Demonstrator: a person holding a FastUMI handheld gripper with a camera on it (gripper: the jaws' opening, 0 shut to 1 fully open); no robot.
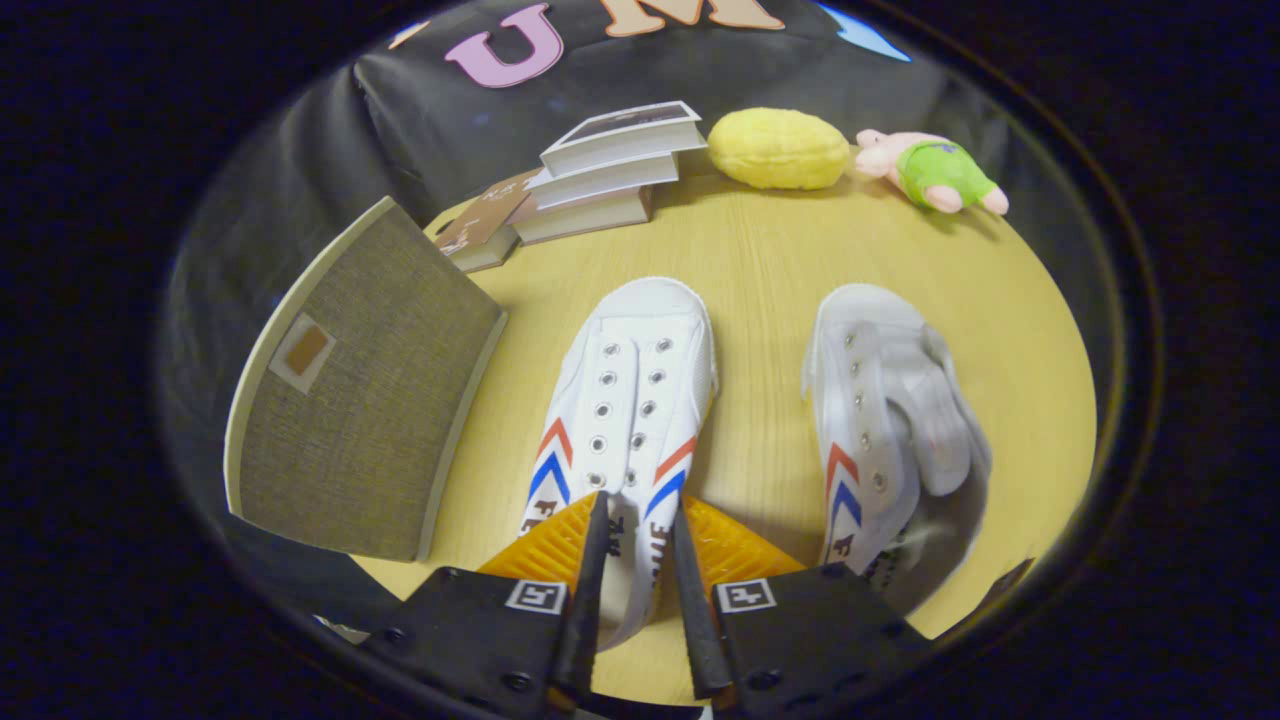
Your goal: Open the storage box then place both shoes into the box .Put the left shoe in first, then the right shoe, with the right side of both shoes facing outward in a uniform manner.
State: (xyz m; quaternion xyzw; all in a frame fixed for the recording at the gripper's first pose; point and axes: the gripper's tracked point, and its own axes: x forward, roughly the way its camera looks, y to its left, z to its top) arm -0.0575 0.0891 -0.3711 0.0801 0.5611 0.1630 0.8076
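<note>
The gripper [640, 515] is reaching over the heel end of the left shoe [625, 420], its two fingers standing a little apart with the shoe's heel part showing between them; whether they are pressing on it cannot be told. Two white shoes are lying side by side on the wooden table [760, 260], both with their long axes running away from the gripper and their toes pointing toward the far wall. The left shoe is lying upright, eyelets facing up, with red and blue chevrons on both sides. The right shoe [885, 430] is lying well apart to its right, tilting onto its side with its tongue flopping outward. One storage box [350, 390], covered in brownish woven fabric, is standing just left of the left shoe, its lid closed. Beyond the shoes, a stack of books [600, 175] is sitting near the wall, with one yellow plush [778, 148] and one pink plush toy [935, 170] lying to its right.
</note>
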